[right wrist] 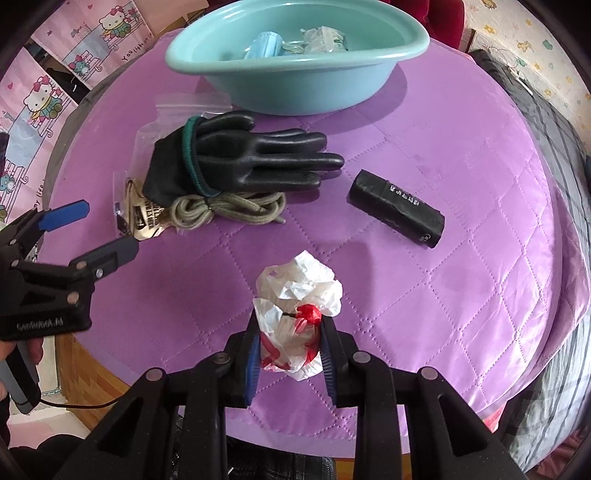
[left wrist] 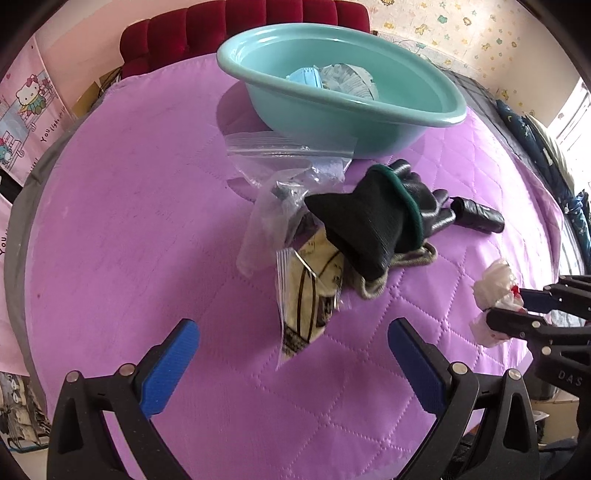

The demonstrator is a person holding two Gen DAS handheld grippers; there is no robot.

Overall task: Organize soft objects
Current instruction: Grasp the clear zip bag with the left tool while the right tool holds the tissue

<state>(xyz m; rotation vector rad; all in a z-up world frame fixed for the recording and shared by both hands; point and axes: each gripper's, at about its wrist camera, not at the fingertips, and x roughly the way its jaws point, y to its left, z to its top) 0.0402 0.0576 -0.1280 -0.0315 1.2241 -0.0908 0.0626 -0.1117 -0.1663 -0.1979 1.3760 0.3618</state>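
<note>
My right gripper is shut on a crumpled white and red plastic bag, held just above the purple quilt; the bag also shows in the left wrist view. My left gripper is open and empty, near a zip bag with printed contents. A black glove lies on a grey cord and clear zip bags. A black roll lies to the right. The teal basin at the back holds a blue mask and clear wrappers.
The purple quilted mat covers a round table, whose front edge is close below my grippers. A red padded headboard stands behind the basin. Hello Kitty wallpaper is at left, dark bedding at right.
</note>
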